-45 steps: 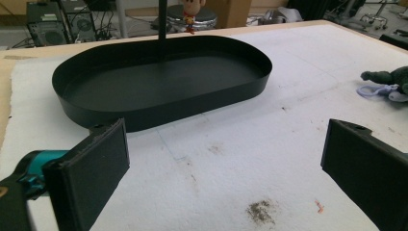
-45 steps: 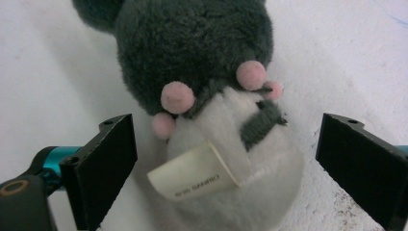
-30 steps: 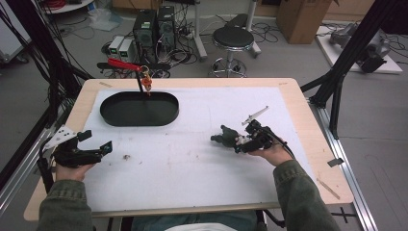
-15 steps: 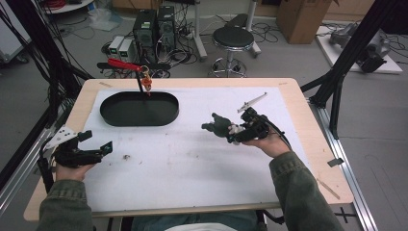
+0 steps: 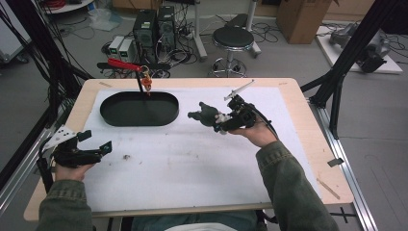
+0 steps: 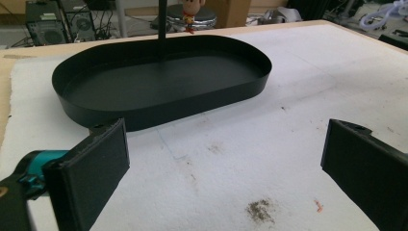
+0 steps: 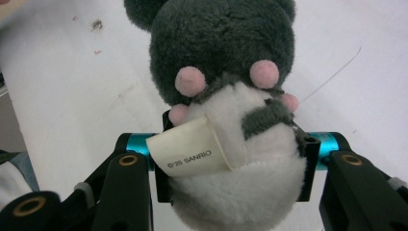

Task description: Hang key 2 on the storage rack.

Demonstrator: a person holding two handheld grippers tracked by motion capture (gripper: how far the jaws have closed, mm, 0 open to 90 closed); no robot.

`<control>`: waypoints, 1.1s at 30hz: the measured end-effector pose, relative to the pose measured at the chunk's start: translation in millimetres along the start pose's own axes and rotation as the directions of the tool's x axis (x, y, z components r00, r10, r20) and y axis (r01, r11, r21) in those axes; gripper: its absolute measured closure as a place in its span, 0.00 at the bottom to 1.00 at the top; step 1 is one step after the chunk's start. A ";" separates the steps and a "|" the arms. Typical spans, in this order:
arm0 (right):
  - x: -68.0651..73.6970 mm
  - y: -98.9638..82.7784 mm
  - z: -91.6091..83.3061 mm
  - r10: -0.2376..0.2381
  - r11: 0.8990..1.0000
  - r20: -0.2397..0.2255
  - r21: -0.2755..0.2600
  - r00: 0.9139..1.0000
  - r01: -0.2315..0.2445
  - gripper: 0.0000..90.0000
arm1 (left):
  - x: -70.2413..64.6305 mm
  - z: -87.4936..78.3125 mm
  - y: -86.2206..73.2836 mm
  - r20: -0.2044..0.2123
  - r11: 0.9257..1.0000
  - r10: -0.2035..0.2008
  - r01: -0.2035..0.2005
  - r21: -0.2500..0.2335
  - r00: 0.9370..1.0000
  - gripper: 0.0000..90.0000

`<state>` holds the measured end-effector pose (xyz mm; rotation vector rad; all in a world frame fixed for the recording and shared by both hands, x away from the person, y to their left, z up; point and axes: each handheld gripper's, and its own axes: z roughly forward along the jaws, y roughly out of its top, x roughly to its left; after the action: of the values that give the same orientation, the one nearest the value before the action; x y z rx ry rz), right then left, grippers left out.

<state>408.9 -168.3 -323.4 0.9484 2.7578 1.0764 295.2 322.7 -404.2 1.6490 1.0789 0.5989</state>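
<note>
Grey-and-white plush toy (image 5: 206,114) is pinched in the right tongs (image 5: 222,122), carried above the table's middle. Toward the far left corner lies the black oval metal tray (image 5: 139,109) — its long axis parallel to the far edge. The left tongs (image 5: 98,148) are spread, empty, near the left edge.

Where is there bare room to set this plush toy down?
The black tray is empty inside. The white mat is bare between the tray and the near table edge, right of the left hand-held gripper. The plush toy hangs beside the tray's right end.
</note>
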 end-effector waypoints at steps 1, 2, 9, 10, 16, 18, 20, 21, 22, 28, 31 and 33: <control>0.4 3.0 -0.1 -0.002 1.000 0.006 -0.008 1.000 0.002 0.56 | 0.0 0.0 0.0 0.001 1.000 0.000 0.000 0.000 1.000 0.04; 0.8 5.3 -0.4 0.001 1.000 0.000 -0.010 1.000 0.000 0.56 | 0.0 0.0 0.0 0.001 1.000 0.000 0.000 -0.001 1.000 0.04; 5.5 17.8 -2.4 -0.011 1.000 0.012 -0.012 1.000 0.012 0.56 | 0.3 -0.2 0.1 0.003 1.000 -0.002 0.002 -0.003 1.000 0.04; 6.7 19.8 -2.7 -0.008 1.000 0.013 -0.013 1.000 0.009 0.56 | 0.3 -0.1 0.1 0.003 1.000 -0.002 0.002 -0.003 1.000 0.04; 7.3 30.0 -2.3 -0.004 1.000 0.023 -0.022 1.000 0.004 0.56 | 0.4 -0.1 0.2 0.006 1.000 -0.003 0.003 -0.006 1.000 0.04; 7.6 33.9 -2.3 0.002 1.000 0.019 -0.024 1.000 -0.002 0.56 | 0.6 -0.4 0.2 0.006 1.000 -0.003 0.003 -0.005 1.000 0.04; 8.0 38.8 -1.4 0.000 1.000 0.027 -0.029 1.000 0.001 0.56 | 0.7 -1.0 0.3 0.003 1.000 -0.003 0.003 -0.008 1.000 0.04; 8.1 41.5 -0.5 -0.003 0.999 0.031 -0.035 1.000 0.004 0.56 | 0.8 -1.4 0.4 0.005 1.000 -0.005 0.005 -0.011 1.000 0.04; 8.7 44.3 0.1 -0.001 0.999 0.034 -0.037 0.999 0.002 0.56 | 1.0 -1.9 0.4 0.005 1.000 -0.007 0.007 -0.013 1.000 0.04; 10.0 60.4 3.4 0.007 0.998 0.044 -0.059 0.999 -0.004 0.56 | 2.5 -3.1 0.2 0.005 1.000 -0.011 0.011 -0.017 1.000 0.04; 9.9 66.9 6.9 0.011 0.998 0.044 -0.054 0.999 -0.008 0.55 | 3.0 -3.0 -0.1 0.003 1.000 -0.015 0.015 -0.019 1.000 0.04; 9.6 71.2 9.5 0.014 0.998 0.040 -0.054 0.999 -0.012 0.56 | 3.2 -3.0 -0.1 0.000 1.000 -0.017 0.017 -0.018 1.000 0.04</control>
<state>441.1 -116.4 -284.4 0.9718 2.6797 1.1145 294.2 327.0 -403.7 1.6226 1.0832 0.5962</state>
